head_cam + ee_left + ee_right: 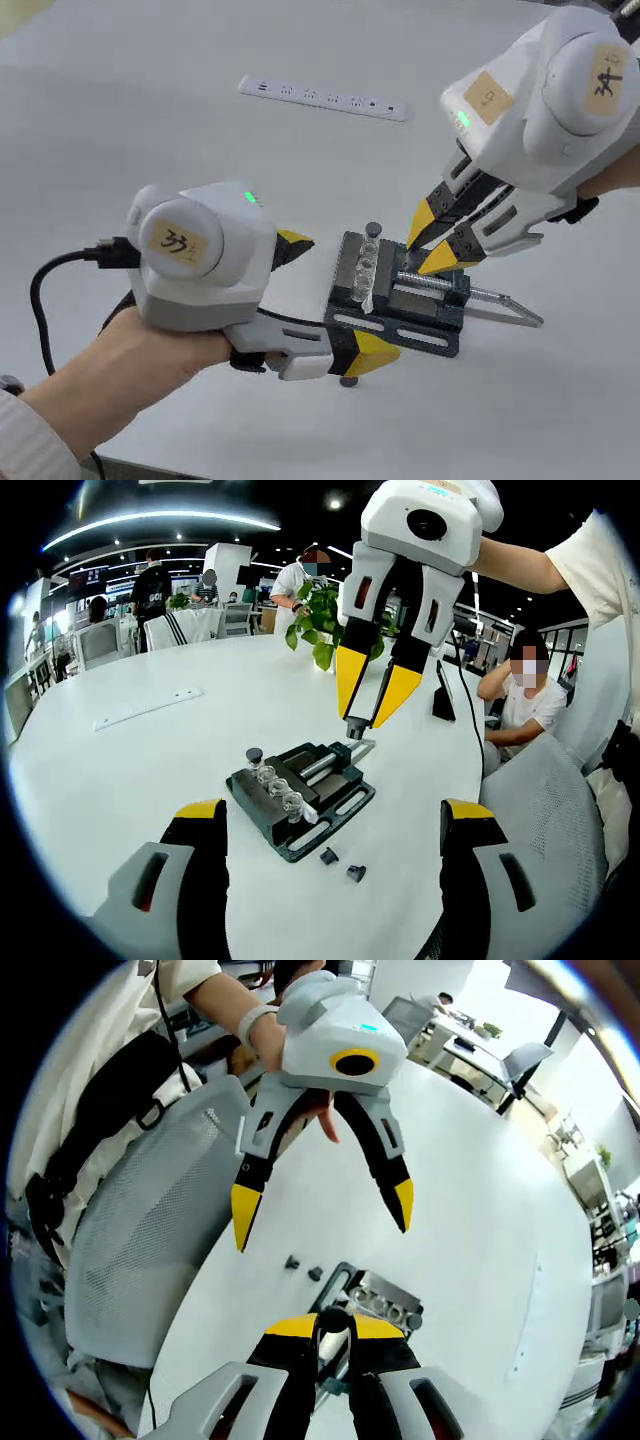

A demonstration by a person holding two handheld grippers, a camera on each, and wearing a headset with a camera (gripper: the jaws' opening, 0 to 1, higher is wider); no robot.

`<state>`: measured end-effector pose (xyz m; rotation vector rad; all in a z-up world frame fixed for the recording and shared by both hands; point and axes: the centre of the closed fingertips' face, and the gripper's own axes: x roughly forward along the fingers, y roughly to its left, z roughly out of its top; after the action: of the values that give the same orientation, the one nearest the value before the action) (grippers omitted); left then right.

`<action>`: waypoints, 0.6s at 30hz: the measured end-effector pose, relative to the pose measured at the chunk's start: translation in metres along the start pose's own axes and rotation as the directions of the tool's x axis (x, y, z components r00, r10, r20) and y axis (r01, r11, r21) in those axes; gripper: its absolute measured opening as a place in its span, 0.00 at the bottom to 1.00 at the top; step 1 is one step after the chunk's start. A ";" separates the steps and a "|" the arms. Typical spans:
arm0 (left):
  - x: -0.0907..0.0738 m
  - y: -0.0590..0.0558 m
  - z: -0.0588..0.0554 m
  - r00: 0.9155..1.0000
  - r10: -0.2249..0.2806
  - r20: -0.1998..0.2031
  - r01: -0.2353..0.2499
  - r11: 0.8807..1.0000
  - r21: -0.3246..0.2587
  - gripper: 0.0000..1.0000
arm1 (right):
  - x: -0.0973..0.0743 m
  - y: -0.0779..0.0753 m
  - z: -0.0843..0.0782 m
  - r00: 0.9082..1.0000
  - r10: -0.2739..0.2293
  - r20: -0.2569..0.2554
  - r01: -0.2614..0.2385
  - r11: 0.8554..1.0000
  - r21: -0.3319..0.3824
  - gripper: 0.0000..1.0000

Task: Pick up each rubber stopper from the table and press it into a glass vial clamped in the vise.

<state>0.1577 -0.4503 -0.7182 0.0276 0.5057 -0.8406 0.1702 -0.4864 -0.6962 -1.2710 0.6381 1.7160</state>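
Clear glass vials stand in a row in the black metal vise. My right gripper angles down beside them, pinching a dark round stopper. My left gripper lies level, jaws spread wide.

Left gripper and right gripper match: white-grey shells, black jaws with yellow tips, green LEDs, tan labels with black handwritten digits. Vise dark grey, silver screw. Vials clear. Stopper near-black. Counter plain white. Power strip white. Cable black.
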 end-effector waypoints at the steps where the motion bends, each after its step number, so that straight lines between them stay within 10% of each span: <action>1: 0.000 0.002 -0.002 1.000 0.007 -0.004 -0.007 1.000 -0.004 0.91 | 0.001 -0.001 -0.001 1.000 0.001 -0.007 -0.001 1.000 -0.003 0.06; 18: -0.005 0.021 -0.015 0.999 0.038 -0.019 -0.038 0.999 -0.013 0.99 | 0.031 -0.043 -0.018 0.997 -0.004 -0.083 -0.006 0.993 -0.116 0.06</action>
<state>0.1637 -0.4291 -0.7331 0.0330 0.5271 -0.8005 0.2137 -0.4699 -0.7271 -1.4303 0.5941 1.7291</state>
